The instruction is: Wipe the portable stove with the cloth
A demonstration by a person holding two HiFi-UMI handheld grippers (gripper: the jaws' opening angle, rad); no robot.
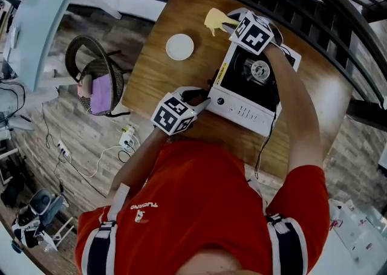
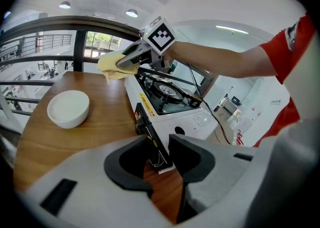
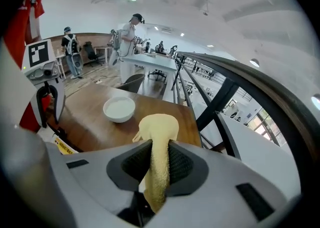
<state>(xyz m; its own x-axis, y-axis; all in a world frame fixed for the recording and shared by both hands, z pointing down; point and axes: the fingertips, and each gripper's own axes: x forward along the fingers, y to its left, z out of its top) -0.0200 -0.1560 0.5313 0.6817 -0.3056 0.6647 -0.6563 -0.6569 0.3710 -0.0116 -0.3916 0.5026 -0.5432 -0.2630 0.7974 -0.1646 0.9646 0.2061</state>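
Left tongs [image 2: 160,153] gripping near corner of portable stove [image 2: 194,122] on wooden worktop [image 2: 95,137]; right tongs [image 3: 160,158] clamped on yellow cloth [image 3: 159,124] at its far edge, white bowl [image 2: 68,107] nearby

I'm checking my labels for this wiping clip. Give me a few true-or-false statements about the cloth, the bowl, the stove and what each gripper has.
The right gripper pinches the yellow cloth. True.
The white bowl sits on the portable stove. False: it stands on the wooden table beside it.
A corner of the stove is between the left gripper's jaws. True.
The cloth lies flat on the stove's top. False: it hangs from the right gripper, past the stove's far corner.
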